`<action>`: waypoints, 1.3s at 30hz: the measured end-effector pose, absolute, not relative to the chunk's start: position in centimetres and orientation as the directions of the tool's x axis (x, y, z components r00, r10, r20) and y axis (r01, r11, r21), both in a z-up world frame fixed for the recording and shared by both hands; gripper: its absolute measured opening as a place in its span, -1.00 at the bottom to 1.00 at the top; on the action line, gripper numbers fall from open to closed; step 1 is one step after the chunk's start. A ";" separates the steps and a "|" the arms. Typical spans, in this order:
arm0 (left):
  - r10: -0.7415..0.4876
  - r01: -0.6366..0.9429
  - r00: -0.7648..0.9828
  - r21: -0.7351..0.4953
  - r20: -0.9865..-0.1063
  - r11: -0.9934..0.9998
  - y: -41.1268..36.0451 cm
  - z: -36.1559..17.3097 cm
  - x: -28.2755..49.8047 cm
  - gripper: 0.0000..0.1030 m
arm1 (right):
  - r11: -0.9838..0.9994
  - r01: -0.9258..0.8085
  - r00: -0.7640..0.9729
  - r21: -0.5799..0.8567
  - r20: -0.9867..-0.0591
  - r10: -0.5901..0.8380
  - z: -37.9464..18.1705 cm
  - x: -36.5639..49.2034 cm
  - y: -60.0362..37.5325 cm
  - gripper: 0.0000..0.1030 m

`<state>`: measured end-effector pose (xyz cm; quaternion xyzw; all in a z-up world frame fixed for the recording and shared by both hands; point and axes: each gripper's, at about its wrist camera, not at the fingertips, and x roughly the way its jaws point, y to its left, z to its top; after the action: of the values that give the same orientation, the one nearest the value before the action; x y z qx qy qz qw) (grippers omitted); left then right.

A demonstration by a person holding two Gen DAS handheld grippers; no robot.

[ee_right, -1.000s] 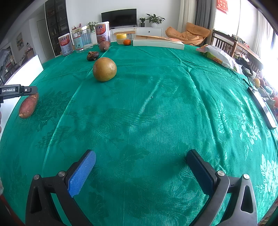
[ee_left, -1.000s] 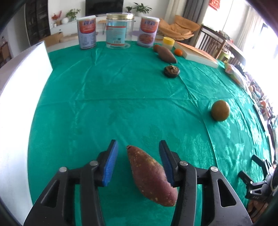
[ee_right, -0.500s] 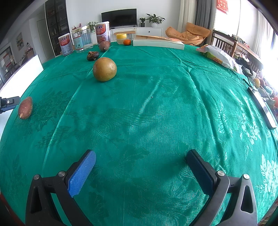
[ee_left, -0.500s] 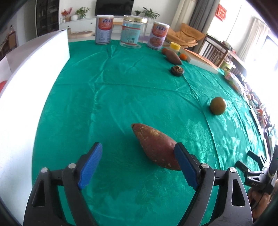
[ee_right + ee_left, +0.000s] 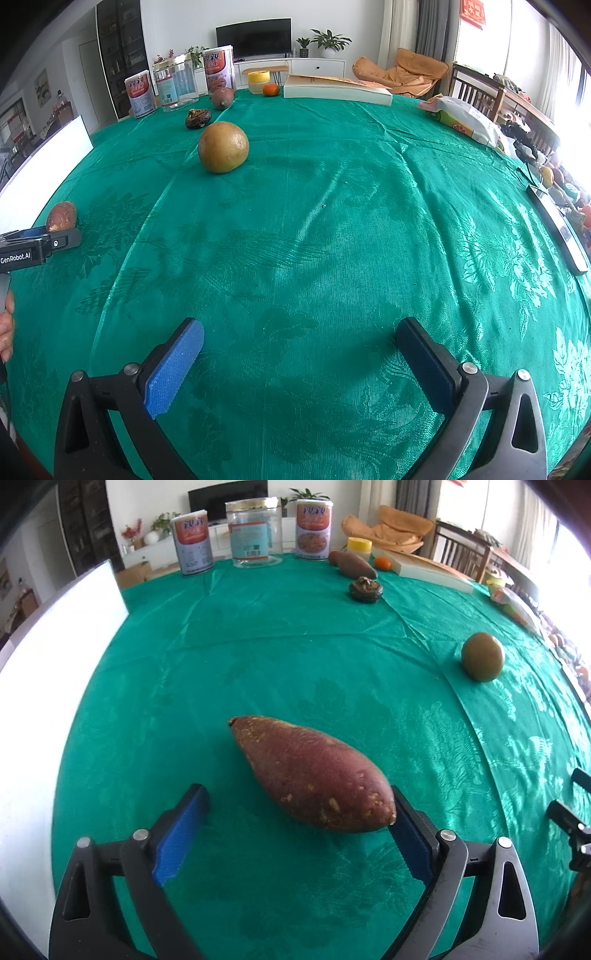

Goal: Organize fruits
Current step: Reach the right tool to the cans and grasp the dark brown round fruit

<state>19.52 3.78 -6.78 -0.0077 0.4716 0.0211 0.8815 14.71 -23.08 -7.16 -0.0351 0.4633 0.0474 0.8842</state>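
A reddish sweet potato (image 5: 310, 771) lies on the green tablecloth (image 5: 258, 646) just ahead of my left gripper (image 5: 299, 827), which is open; its near end is by the right finger. The potato also shows at the left of the right wrist view (image 5: 61, 216). A round brownish-green fruit (image 5: 223, 147) sits mid-table and shows in the left wrist view (image 5: 482, 656). A second sweet potato (image 5: 354, 564), a dark brown fruit (image 5: 365, 589) and a small orange (image 5: 382, 562) lie at the far side. My right gripper (image 5: 299, 363) is open and empty over bare cloth.
Two cans (image 5: 192, 542) (image 5: 313, 528) and a glass jar (image 5: 254, 532) stand at the far edge. A white box (image 5: 44, 646) lies along the left edge. A book (image 5: 336, 90), a yellow-lidded tub (image 5: 258, 81) and a snack bag (image 5: 461, 118) lie at the back right.
My left gripper opened and let go of the sweet potato, which now lies on the cloth, then pulled back a little and turned. The right gripper has not moved.
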 end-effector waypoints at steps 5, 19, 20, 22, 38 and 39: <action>0.050 -0.084 0.575 0.002 -0.816 0.996 6.4 -7.2 18.1 0.98 | 0.993 -0.116 0.566 -0.018 -0.823 0.051 -7.2 14.7 -23.1 1.00; 0.059 -0.108 0.586 -0.005 -0.808 0.994 6.9 -7.2 17.8 0.99 | 0.983 -0.173 0.480 0.065 -0.866 0.141 -4.3 19.4 -24.9 0.99; 0.059 -0.107 0.587 -0.005 -0.808 0.994 6.9 -7.2 17.8 0.99 | 0.982 -0.167 0.486 0.084 -0.860 0.156 -3.1 20.6 -25.0 0.99; 0.058 -0.107 0.587 -0.006 -0.808 0.994 6.9 -7.1 17.8 0.99 | 0.978 -0.156 0.501 0.139 -0.842 0.199 -0.6 23.7 -25.0 0.99; 0.057 -0.107 0.586 -0.007 -0.808 0.994 6.9 -7.1 17.8 0.99 | 0.964 -0.077 0.402 0.256 -0.877 0.265 1.8 50.2 -17.2 0.00; 0.057 -0.107 0.586 -0.008 -0.808 0.994 6.9 -7.1 17.8 0.99 | 0.950 -0.085 0.379 0.299 -0.873 0.308 1.4 51.1 -16.6 0.00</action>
<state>17.80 6.91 -7.14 -0.0278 0.4524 0.0461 0.8902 51.12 -16.60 1.38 0.1025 0.5445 0.1194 0.8239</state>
